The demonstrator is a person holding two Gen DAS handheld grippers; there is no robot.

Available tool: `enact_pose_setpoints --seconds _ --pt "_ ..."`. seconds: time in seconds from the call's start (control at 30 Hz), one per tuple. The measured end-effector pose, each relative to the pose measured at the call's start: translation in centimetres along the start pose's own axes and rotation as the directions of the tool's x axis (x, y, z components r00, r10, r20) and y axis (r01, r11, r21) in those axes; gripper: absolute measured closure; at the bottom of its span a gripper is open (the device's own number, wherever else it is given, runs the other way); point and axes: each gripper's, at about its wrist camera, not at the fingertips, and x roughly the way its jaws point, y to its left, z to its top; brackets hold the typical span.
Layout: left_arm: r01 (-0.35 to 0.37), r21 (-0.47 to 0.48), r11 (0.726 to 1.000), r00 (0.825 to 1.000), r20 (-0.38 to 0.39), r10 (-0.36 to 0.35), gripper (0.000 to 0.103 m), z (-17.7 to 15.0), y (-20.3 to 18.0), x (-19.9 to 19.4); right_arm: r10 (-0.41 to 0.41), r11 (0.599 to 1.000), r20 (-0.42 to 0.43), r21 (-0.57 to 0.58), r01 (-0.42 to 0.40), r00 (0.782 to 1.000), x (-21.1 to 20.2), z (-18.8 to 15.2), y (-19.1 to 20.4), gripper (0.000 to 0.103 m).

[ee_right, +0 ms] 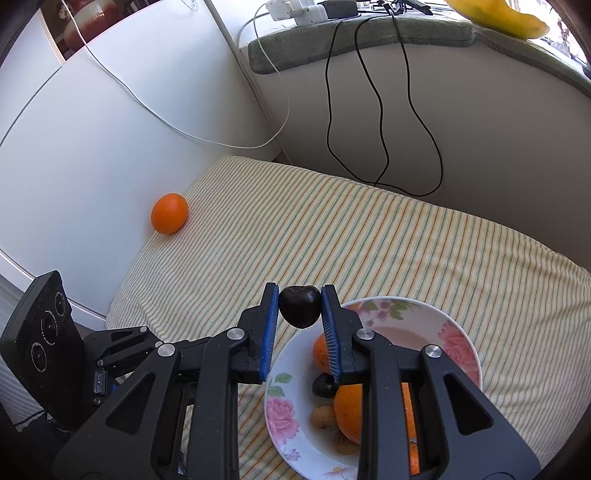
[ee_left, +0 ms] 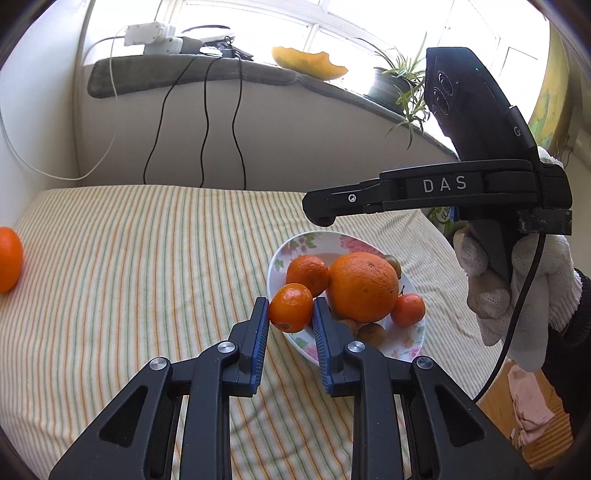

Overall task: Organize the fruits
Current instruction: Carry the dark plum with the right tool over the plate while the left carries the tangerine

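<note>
Two wrist views, close above the striped bedcover (ee_left: 129,258), angled down, both sharing the floral plate (ee_right: 458,332).

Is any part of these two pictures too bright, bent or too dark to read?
Left wrist view: the window is washed out white, and the fisheye bends the windowsill. Right wrist view: light is even, but the dark fruit between the right gripper pads shows almost no surface detail.

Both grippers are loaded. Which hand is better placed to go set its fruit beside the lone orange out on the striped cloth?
Left, probably. The left gripper holds a small orange fruit, and the lone orange lies on its side of the plate. The right gripper grips a dark fruit, farther across.
</note>
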Motion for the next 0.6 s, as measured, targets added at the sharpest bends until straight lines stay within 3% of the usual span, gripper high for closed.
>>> enact_pose_setpoints --seconds 0.6 --pt "0.020 0.043 0.999 0.998 -0.058 -0.017 0.081 -1.3 -3.3 1.7 -0.062 0.996 -0.013 0.060 0.062 0.998 -0.3 -2.0 -4.6 0.078"
